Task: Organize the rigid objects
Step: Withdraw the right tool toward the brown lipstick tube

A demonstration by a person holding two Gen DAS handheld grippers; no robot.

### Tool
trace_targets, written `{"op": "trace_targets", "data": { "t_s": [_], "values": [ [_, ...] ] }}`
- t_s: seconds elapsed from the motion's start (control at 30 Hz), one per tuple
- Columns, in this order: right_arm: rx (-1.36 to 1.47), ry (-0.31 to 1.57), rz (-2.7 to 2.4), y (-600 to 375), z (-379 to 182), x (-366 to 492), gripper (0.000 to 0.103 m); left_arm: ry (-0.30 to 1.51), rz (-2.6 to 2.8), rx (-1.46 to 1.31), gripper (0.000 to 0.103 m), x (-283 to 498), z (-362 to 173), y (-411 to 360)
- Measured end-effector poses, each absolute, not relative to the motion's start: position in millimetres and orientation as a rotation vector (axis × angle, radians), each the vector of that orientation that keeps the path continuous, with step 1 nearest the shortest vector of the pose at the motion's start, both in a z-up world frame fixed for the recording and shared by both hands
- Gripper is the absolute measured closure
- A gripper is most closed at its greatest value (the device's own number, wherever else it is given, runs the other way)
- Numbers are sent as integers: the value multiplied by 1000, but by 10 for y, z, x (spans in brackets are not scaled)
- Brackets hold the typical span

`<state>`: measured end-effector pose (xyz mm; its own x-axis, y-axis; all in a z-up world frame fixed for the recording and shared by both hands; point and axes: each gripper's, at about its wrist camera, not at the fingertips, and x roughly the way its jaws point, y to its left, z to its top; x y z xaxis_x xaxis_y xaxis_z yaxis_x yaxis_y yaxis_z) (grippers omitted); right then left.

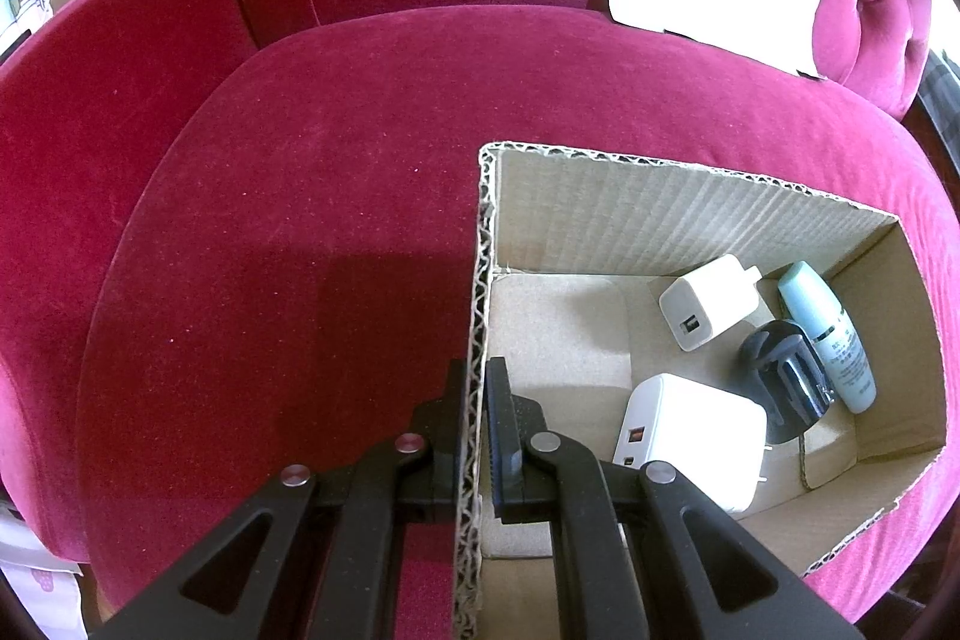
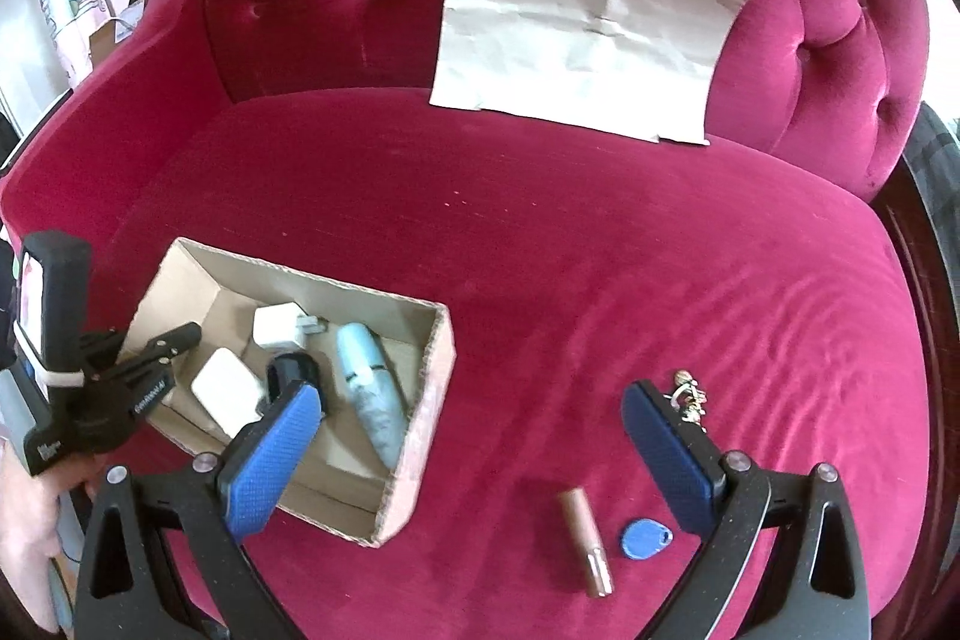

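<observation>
Left tongs (image 1: 477, 400) clamp the left wall of the open corrugated cardboard box (image 1: 690, 214), lower right of frame. Right tongs (image 2: 474, 436) gape wide, empty, above the crimson velvet sofa seat (image 2: 540, 232).

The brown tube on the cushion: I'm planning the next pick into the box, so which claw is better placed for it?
The right claw. It is open above the brown tube, which lies between its fingers. The left claw is clamped on the cardboard box wall, steadying it.
</observation>
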<state>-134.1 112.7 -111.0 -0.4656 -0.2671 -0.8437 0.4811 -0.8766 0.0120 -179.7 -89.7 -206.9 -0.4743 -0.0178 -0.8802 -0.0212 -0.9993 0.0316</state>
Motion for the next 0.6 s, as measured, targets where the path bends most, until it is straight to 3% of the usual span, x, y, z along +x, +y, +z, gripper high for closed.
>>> {"op": "trace_targets", "data": {
  "t_s": [0.6],
  "values": [
    [1338,366,-2341,1617,-1355,-1322,0,61,2698,-1608,98,-1785,-2065,-897]
  ]
}}
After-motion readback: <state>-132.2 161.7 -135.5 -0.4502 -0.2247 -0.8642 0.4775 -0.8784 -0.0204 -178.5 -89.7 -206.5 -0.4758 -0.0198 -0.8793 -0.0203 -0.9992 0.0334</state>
